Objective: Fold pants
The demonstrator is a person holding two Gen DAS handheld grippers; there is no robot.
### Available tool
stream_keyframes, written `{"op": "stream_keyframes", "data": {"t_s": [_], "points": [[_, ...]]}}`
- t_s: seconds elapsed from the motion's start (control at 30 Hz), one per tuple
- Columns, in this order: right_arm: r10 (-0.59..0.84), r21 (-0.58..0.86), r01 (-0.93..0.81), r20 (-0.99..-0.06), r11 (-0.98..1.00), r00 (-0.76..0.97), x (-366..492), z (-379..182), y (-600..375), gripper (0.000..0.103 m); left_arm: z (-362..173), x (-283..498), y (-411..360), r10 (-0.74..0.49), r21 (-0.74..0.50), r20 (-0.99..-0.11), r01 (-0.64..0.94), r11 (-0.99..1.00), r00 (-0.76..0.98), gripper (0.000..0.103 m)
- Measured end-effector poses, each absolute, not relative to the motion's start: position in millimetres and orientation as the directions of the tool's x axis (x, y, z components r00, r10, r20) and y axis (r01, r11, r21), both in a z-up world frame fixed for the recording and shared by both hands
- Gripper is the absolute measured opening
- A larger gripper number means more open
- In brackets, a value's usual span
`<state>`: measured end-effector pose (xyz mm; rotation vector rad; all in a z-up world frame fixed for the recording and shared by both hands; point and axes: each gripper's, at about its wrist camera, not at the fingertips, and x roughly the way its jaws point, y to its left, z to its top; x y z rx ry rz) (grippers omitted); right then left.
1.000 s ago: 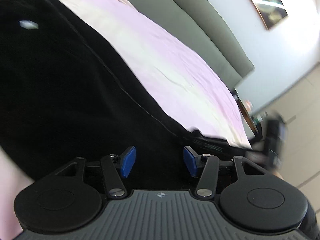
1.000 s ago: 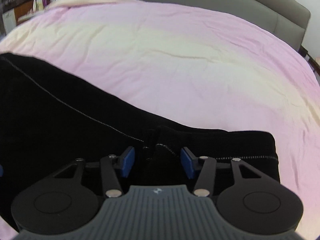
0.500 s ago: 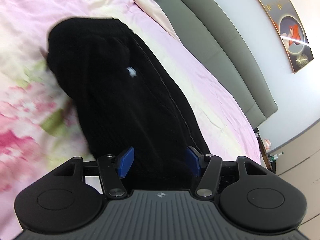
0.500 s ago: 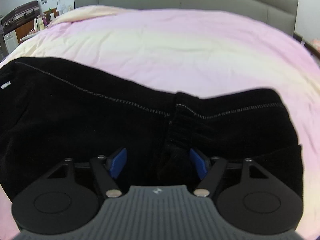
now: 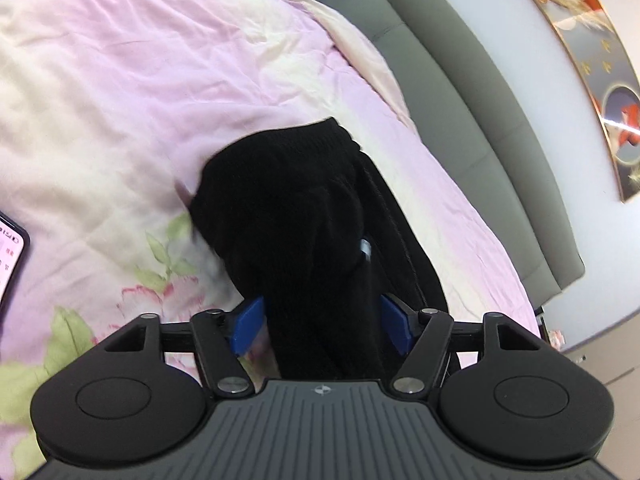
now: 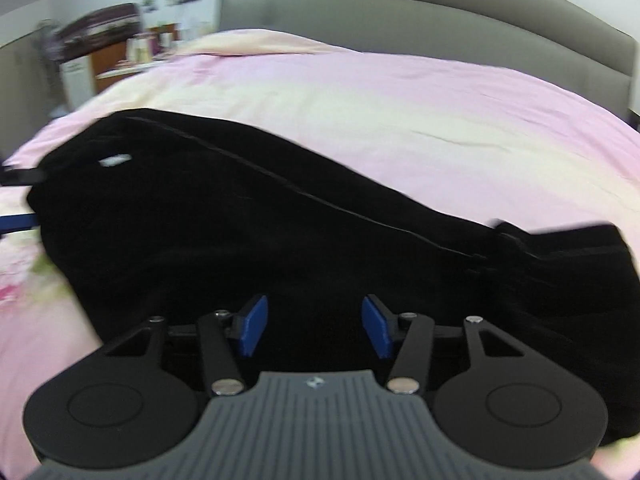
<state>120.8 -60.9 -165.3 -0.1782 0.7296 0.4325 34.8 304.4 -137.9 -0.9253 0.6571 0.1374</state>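
The black pants [image 5: 304, 208] lie on a pink bedspread [image 5: 120, 92], with a small white tag [image 5: 365, 247] showing. In the left wrist view my left gripper [image 5: 322, 324] has its blue pads wide apart, with a band of the black fabric running between them, not pinched. In the right wrist view the pants [image 6: 248, 224] spread across the bed, a seam running diagonally. My right gripper [image 6: 314, 326] is open over the dark fabric. Part of the left gripper [image 6: 18, 220] shows at the left edge.
A grey padded headboard [image 5: 472, 92] runs along the far side of the bed. A phone [image 5: 10, 256] with a lit screen lies at the left edge. A framed picture [image 5: 592, 64] hangs on the wall. A cabinet with small items [image 6: 108, 52] stands beyond the bed.
The left gripper has pulled back and risen, so the pants look smaller and farther. The right gripper has shifted left along the pants; the cuff end now lies far right.
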Motion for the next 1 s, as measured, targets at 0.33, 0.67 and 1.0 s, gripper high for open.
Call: {"op": "stream_keyframes", "data": {"t_s": [0.33,0.67,1.0], "points": [[0.511,-0.018,-0.673,-0.635,0.74,0.579,133.6,-171.2,59.4,0.008,-186.5,70.9,348.3,-0.217,-0.828,-0.518,-0.421,0.371,0.828,0.092],[0.446,-0.049,-0.683,-0.723,0.729,0.528,176.4,-224.4,118.9,0.01,-214.3,86.0,349.6,-0.135,-0.872,-0.449,-0.4,0.282,0.883,0.086],[0.535,0.072,-0.666,-0.662,0.742,0.525,161.4,-208.1,91.2,0.012,-144.7,69.7,308.6,0.02,-0.696,-0.392,-0.311,0.648,0.92,0.051]]}}
